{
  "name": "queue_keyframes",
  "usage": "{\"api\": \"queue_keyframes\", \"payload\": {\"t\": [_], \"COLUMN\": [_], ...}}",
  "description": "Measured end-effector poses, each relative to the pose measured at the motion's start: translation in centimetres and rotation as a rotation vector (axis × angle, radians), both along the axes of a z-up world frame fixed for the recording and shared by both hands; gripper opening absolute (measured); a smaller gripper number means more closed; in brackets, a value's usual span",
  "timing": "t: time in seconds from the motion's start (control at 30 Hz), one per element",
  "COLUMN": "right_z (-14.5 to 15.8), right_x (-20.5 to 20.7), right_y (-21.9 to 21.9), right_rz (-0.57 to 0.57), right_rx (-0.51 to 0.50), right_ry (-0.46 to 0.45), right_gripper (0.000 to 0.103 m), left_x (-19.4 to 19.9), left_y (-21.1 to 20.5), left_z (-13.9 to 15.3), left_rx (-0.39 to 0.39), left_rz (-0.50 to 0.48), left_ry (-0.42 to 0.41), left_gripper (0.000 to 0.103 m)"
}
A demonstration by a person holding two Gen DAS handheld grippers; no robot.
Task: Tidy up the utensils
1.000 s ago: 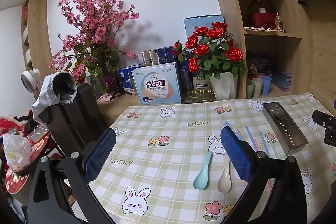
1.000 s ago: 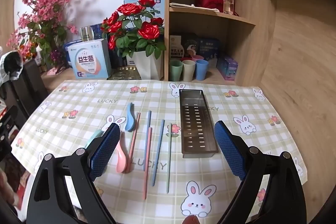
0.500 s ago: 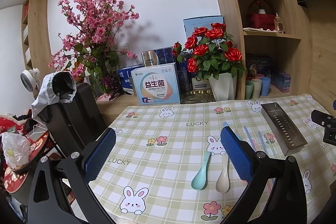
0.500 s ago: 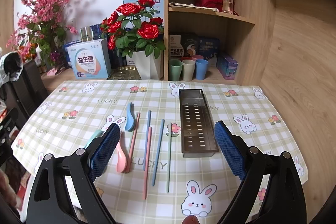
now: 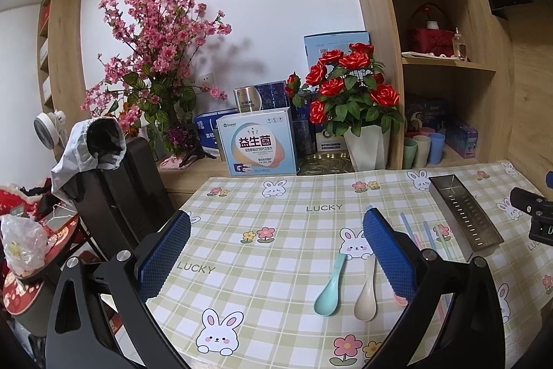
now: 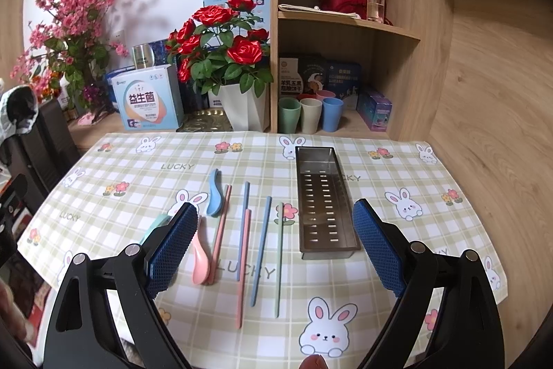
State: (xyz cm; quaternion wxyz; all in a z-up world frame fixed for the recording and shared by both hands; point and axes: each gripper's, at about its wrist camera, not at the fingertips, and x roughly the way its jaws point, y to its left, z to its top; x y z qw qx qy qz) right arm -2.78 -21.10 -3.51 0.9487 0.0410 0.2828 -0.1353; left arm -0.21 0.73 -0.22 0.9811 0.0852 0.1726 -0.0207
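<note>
Hovering over the near table edge, right gripper (image 6: 273,242) has its jaws spread wide with nothing between them; blue pads (image 6: 171,246) frame the utensil row below. Left gripper (image 5: 276,253) is likewise wide and holds nothing, above the checked tablecloth (image 5: 262,217) farther left. Between the right pads lie chopsticks: pink pair (image 6: 243,261), blue one (image 6: 261,251), green one (image 6: 279,258), roughly parallel and pointing away from the camera. Just left of them, pink spoon (image 6: 199,256) lies beside a blue spoon (image 6: 214,192). Steel tray (image 6: 323,199), perforated bottom, sits just right of the green chopstick, nothing visible inside it. In the left view a teal spoon (image 5: 330,286) and cream spoon (image 5: 367,294) lie side by side near the right pad; more utensils behind that pad are mostly hidden, can't tell which. Cups (image 6: 311,114) stand on the shelf behind the tray, roses (image 6: 224,37) to their left.
</note>
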Motion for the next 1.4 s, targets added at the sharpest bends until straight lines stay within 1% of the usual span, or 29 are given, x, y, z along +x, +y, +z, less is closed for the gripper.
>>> {"api": "queue_keyframes", "payload": {"t": [1.4], "right_z": [0.16], "right_x": [0.1], "right_y": [0.26], "right_rz": [0.004], "right_rx": [0.001], "right_ry": [0.005], "right_gripper": [0.088], "left_x": [0.01], "left_y": [-0.1], "left_z": [-0.04], "left_rx": [0.003], "left_rz": [-0.008], "left_ry": [0.007], "left_gripper": [0.098]}}
